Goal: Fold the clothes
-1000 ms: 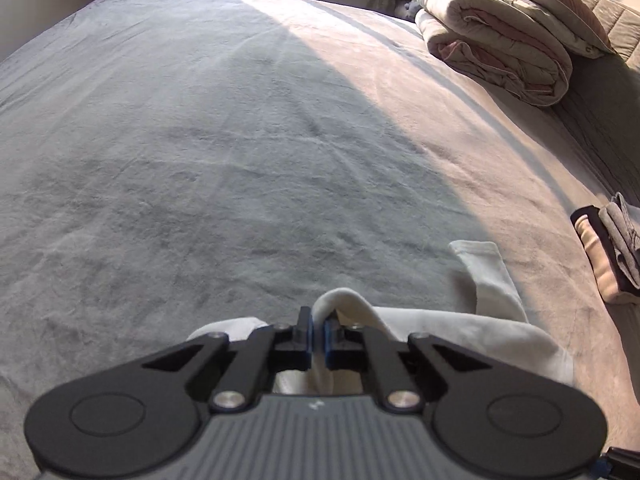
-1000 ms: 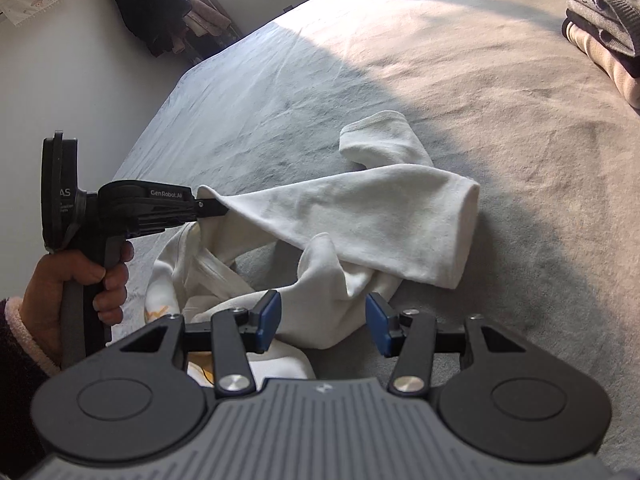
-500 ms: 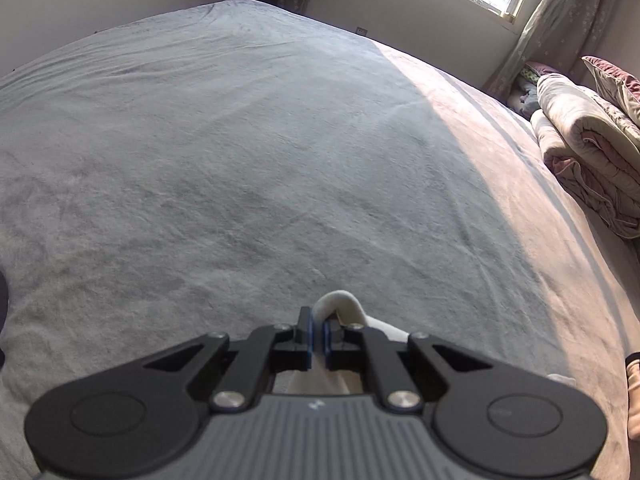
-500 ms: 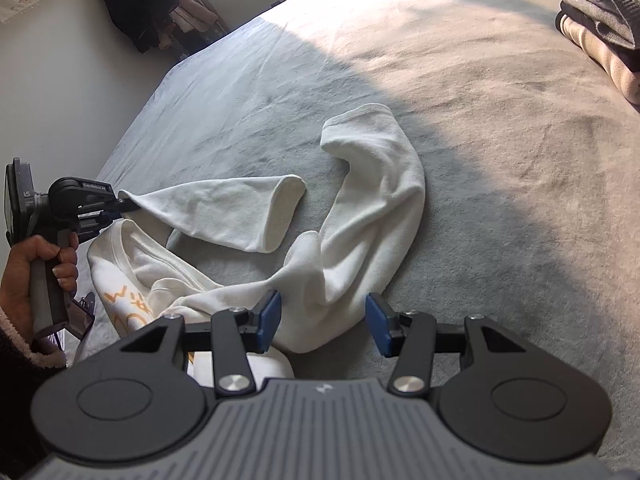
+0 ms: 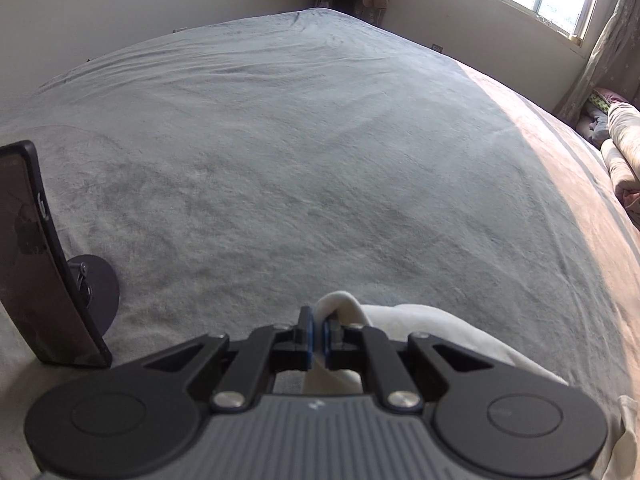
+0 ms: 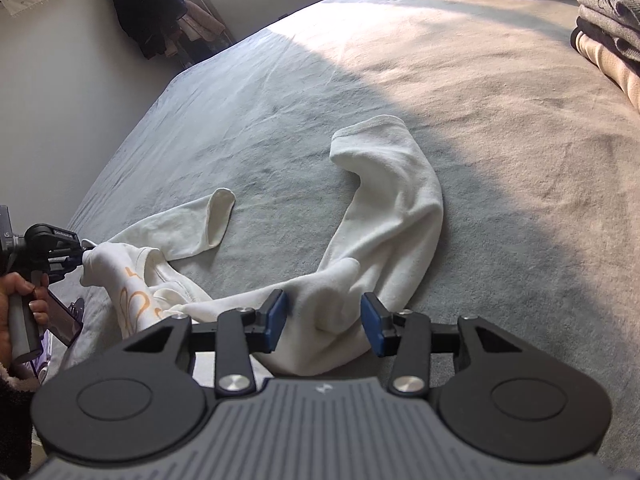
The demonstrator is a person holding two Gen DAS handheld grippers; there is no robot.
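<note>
Between the blue pads of the left gripper [image 5: 318, 338] a fold of the white sweatshirt [image 6: 384, 216] is pinched tight, the jaws closed to the thickness of the cloth; the right wrist view shows that pinch at the garment's far left edge, lifted a little off the grey bedspread [image 6: 248, 120]. Close above the crumpled middle of the same sweatshirt the right gripper [image 6: 323, 326] hangs with its jaws wide apart and nothing between them, cloth bunched in the gap below.

Outward from there, one sleeve curves away to the right and ends in an open cuff, the other lies shorter toward the left, and orange lettering shows on the twisted body near the left gripper. The garment lies spread but rumpled, not in a folded packet.

As I judge it, the work in hand is laying the sweatshirt flat: it would go best if the right gripper took a single layer at an edge or shoulder, not the bunched heap, and the two pulled gently apart so the body opens without dragging the sleeves under it.

Counted: two grippers, one white sweatshirt with two sleeves, one stack of folded clothes [image 6: 608, 32] at the far right, one phone on its stand [image 5: 40, 264] at the left
</note>
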